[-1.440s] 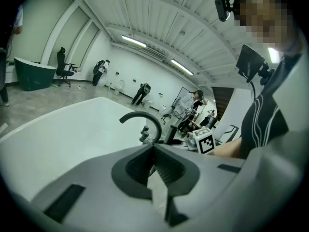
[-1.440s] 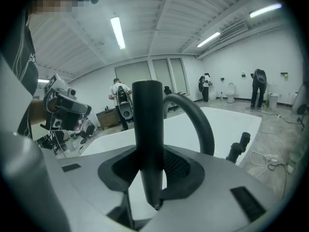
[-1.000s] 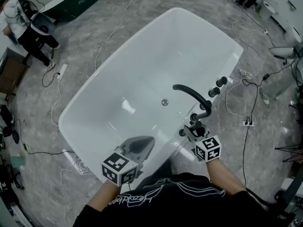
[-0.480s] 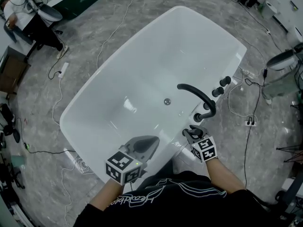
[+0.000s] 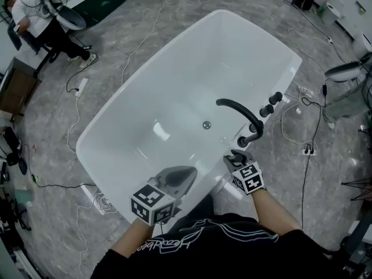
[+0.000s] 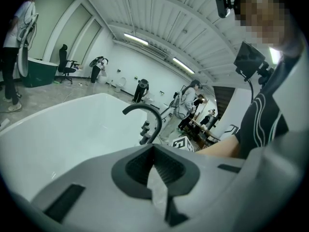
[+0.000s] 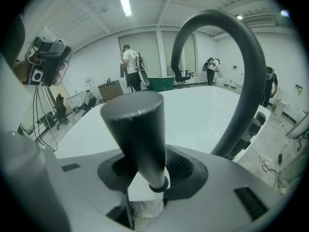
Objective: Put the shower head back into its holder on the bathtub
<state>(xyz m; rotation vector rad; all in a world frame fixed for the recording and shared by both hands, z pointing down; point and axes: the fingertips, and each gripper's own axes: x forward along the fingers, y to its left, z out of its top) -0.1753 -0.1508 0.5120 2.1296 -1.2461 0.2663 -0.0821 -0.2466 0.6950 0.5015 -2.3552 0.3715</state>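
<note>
Right claw (image 5: 235,157): pinching the shower head (image 7: 137,134) by its narrow end, just beside the spout (image 5: 238,110), likely for seating.
Left claw (image 6: 154,153): pressed together, empty, parked clear of the spout.

shower head (image 7: 137,139) gripped between fingers (image 7: 182,167), curved faucet (image 7: 251,81) behind

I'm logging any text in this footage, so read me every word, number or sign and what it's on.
White script on the black shirt: too blurred to read.
Left cube, right cube: square marker patterns only, no letters.
Nothing else is legible.
</note>
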